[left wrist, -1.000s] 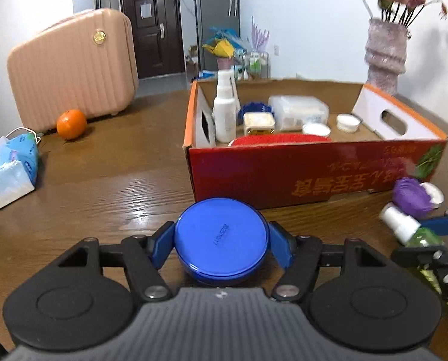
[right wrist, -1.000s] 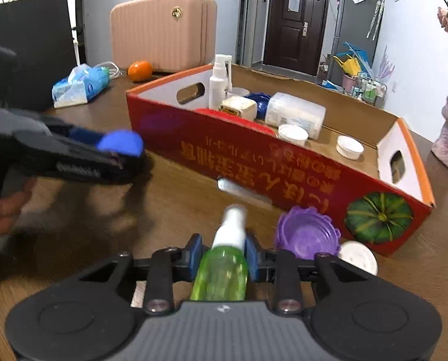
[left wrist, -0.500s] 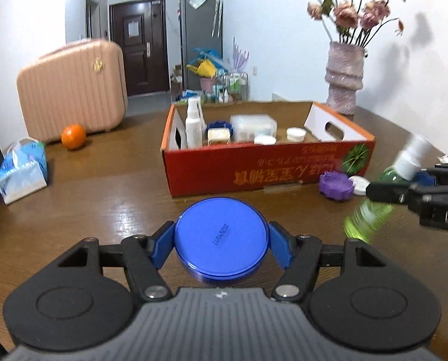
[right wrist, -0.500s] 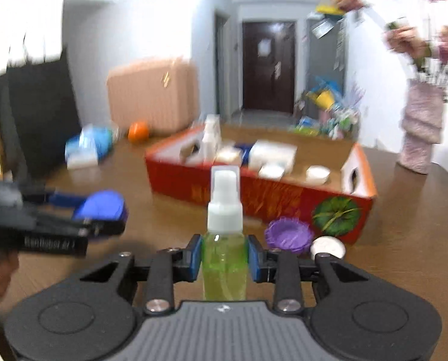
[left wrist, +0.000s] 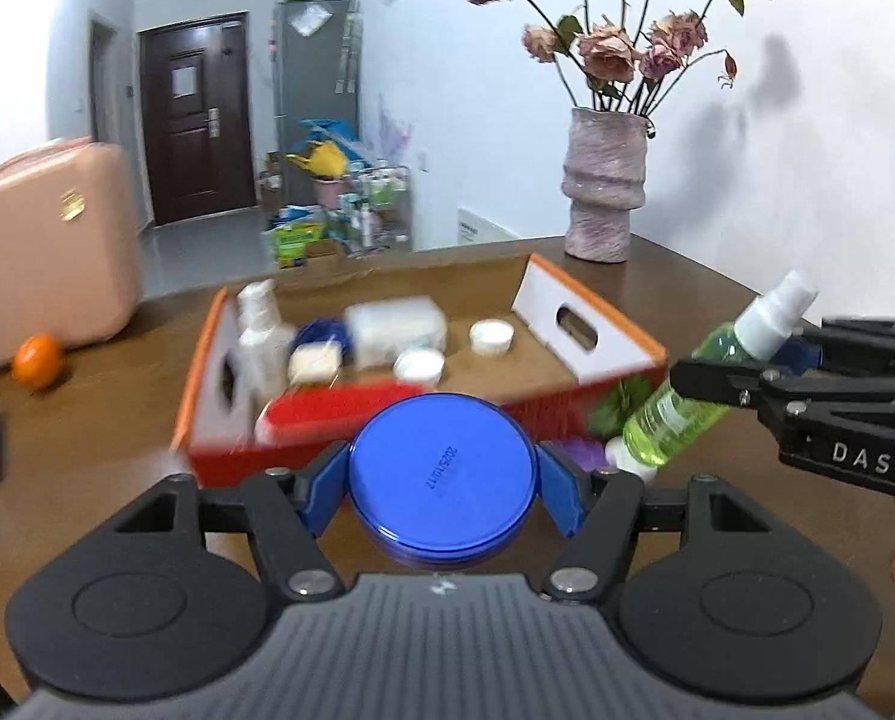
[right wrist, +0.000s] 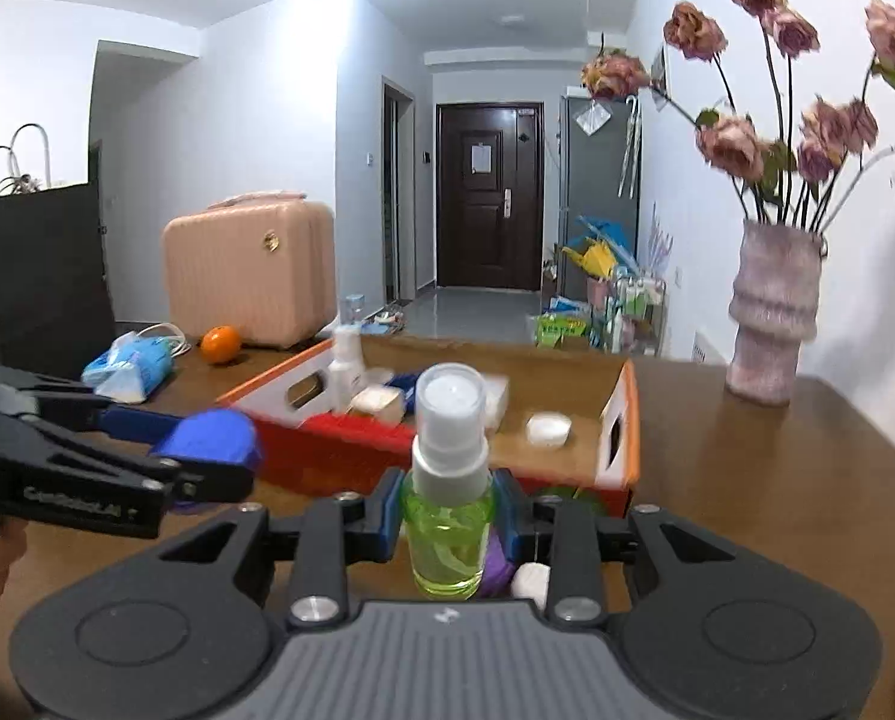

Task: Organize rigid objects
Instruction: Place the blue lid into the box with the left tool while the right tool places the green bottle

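Note:
My left gripper [left wrist: 441,483] is shut on a round blue tin [left wrist: 441,474] and holds it in the air in front of the red cardboard box [left wrist: 231,456]. My right gripper [right wrist: 447,513] is shut on a green spray bottle [right wrist: 447,534] with a white cap, held above the table before the box's near wall [right wrist: 339,456]. The right gripper and bottle [left wrist: 705,378] also show at the right of the left wrist view. The left gripper with the tin [right wrist: 207,435] shows at the left of the right wrist view. A purple lid [left wrist: 579,453] and a white lid [right wrist: 531,582] lie on the table by the box.
The box holds a white bottle [left wrist: 261,336], a clear container [left wrist: 396,330], white lids [left wrist: 491,336] and a red item [left wrist: 339,408]. A vase of dried roses [left wrist: 606,198] stands behind it. An orange [left wrist: 38,360], a pink suitcase [right wrist: 249,276] and a tissue pack [right wrist: 129,366] are to the left.
Both grippers have risen from table level with the tin and the spray bottle and now look down into the box. The bottle was lifted off the table.

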Demonstrator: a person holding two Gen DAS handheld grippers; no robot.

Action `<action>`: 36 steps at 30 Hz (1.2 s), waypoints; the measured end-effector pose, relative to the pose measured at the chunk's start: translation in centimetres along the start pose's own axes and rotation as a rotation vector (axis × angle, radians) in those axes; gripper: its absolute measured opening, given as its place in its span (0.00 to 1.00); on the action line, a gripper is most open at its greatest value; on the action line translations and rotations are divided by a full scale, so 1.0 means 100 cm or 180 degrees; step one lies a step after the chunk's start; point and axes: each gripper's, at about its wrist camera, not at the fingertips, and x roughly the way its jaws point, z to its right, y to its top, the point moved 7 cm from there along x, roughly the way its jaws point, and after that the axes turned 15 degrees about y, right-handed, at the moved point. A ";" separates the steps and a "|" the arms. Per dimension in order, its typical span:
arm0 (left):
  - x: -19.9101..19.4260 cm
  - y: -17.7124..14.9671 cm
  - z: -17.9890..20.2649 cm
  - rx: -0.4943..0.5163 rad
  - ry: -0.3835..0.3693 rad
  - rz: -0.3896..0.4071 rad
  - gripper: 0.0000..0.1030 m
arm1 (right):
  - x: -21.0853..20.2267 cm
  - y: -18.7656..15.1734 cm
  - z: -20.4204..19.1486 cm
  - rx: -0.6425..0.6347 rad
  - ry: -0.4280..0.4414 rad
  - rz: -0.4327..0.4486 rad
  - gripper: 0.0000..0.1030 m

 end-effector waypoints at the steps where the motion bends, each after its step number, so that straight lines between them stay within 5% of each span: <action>1: 0.013 0.011 0.005 0.0020 -0.0040 -0.0011 0.65 | 0.007 0.011 0.011 -0.0028 -0.0031 0.0019 0.29; 7: 0.112 0.063 0.036 0.0004 -0.0262 -0.0381 0.65 | 0.077 0.062 0.091 0.0029 -0.0144 -0.0034 0.29; 16: 0.213 0.064 0.068 0.0280 -0.0235 -0.0810 0.66 | 0.197 0.062 0.169 0.0058 -0.0236 -0.0479 0.30; 27: 0.207 0.059 0.062 0.0261 -0.0324 -0.0814 0.72 | 0.221 0.051 0.181 0.0060 -0.0285 -0.0594 0.30; 36: 0.147 0.074 0.020 0.0100 -0.0107 -0.0620 0.75 | 0.164 0.077 0.158 -0.0018 -0.0368 -0.0471 0.30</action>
